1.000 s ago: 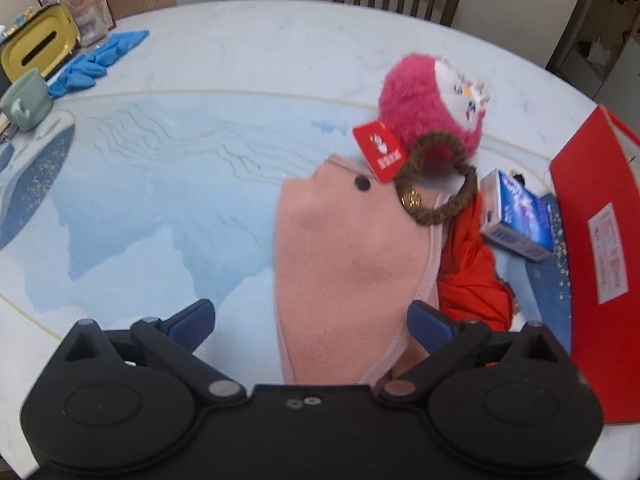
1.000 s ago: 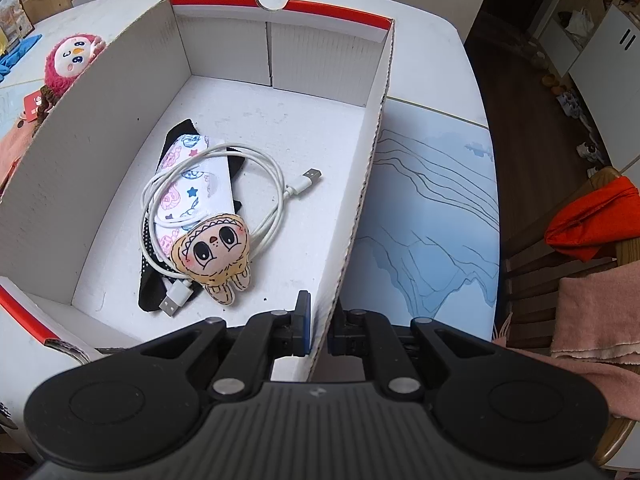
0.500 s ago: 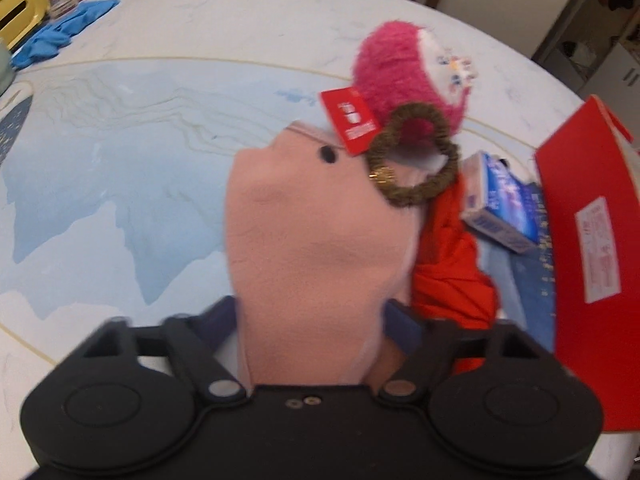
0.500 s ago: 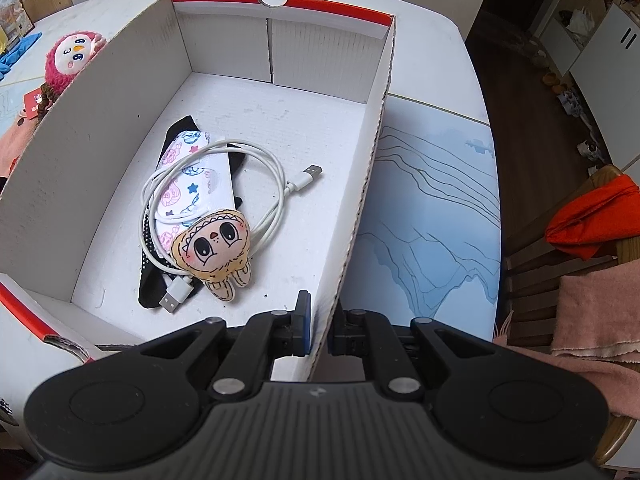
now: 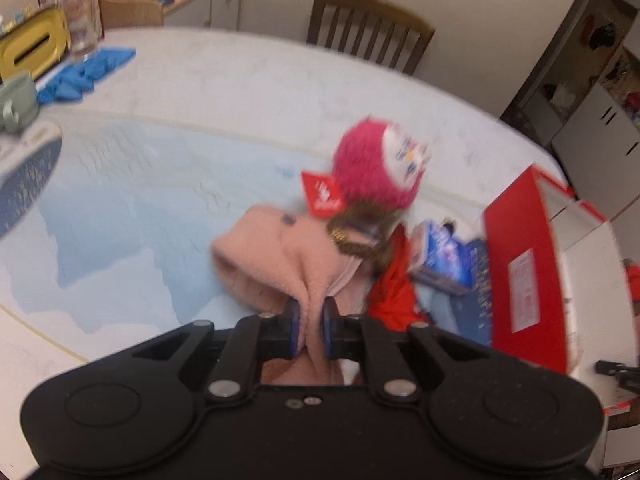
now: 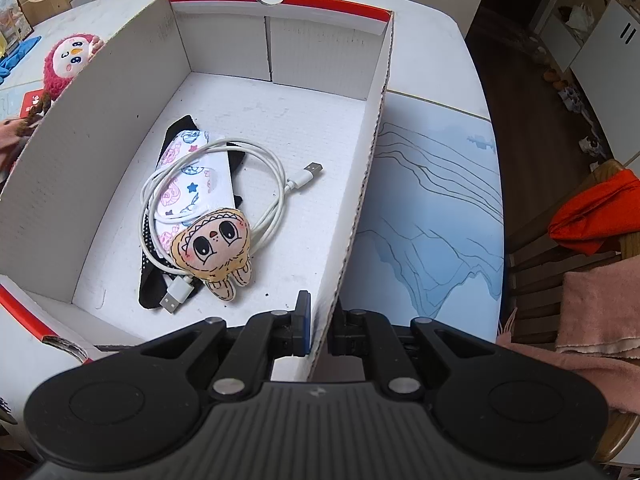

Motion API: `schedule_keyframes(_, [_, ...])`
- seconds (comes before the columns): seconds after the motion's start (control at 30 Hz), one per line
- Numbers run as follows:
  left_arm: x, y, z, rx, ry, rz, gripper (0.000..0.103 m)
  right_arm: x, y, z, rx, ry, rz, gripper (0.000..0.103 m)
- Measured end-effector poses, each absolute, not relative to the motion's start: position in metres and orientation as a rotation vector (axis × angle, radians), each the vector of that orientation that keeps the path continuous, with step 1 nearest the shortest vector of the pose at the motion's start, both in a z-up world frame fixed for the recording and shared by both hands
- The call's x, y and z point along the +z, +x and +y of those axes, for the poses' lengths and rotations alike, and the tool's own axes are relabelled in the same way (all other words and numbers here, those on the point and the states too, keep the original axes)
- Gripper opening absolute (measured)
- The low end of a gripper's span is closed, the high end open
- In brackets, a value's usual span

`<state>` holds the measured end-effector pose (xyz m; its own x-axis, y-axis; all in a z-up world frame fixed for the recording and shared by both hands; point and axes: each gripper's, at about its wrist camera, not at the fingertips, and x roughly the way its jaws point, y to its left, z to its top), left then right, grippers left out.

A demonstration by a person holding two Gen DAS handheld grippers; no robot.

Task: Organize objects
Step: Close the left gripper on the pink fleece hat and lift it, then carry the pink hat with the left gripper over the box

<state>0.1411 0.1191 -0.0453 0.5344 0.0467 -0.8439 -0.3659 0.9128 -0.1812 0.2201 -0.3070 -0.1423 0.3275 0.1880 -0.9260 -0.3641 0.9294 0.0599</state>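
Observation:
A pink fleece cloth (image 5: pixel 272 256) is bunched between the blue pads of my left gripper (image 5: pixel 307 312), whose jaws are closing and pinch its near edge. Beyond it lie a brown braided ring (image 5: pixel 352 240), a pink plush toy (image 5: pixel 372 168) with a red tag, a red cloth (image 5: pixel 390 292) and a small blue carton (image 5: pixel 444 260). My right gripper (image 6: pixel 320 320) is shut on the right wall of the white cardboard box (image 6: pixel 360 200). Inside the box lie a white cable (image 6: pixel 276 184), a small doll (image 6: pixel 212 244), a patterned fabric piece (image 6: pixel 192 184) and a black fabric item (image 6: pixel 154 276).
The box's red outer side (image 5: pixel 520 264) stands right of the pile. A green mug (image 5: pixel 16 100), blue cloth (image 5: pixel 84 72) and yellow tissue box (image 5: pixel 28 46) sit at the table's far left. A wooden chair (image 5: pixel 368 28) stands behind the table. An orange cloth (image 6: pixel 592 216) is draped at the right.
My left gripper's jaws have come together on the pink cloth, which went from lying flat to gathered and raised. The right gripper and the box have stayed put.

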Motion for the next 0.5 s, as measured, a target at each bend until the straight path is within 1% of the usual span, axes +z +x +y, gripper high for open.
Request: schedule_keyframes(0.5, [0.064,0.132,0.085,0.126,-0.270,0.741,0.008,-0.142,0.220,-0.307,0.363,-0.166,1.186,0.007])
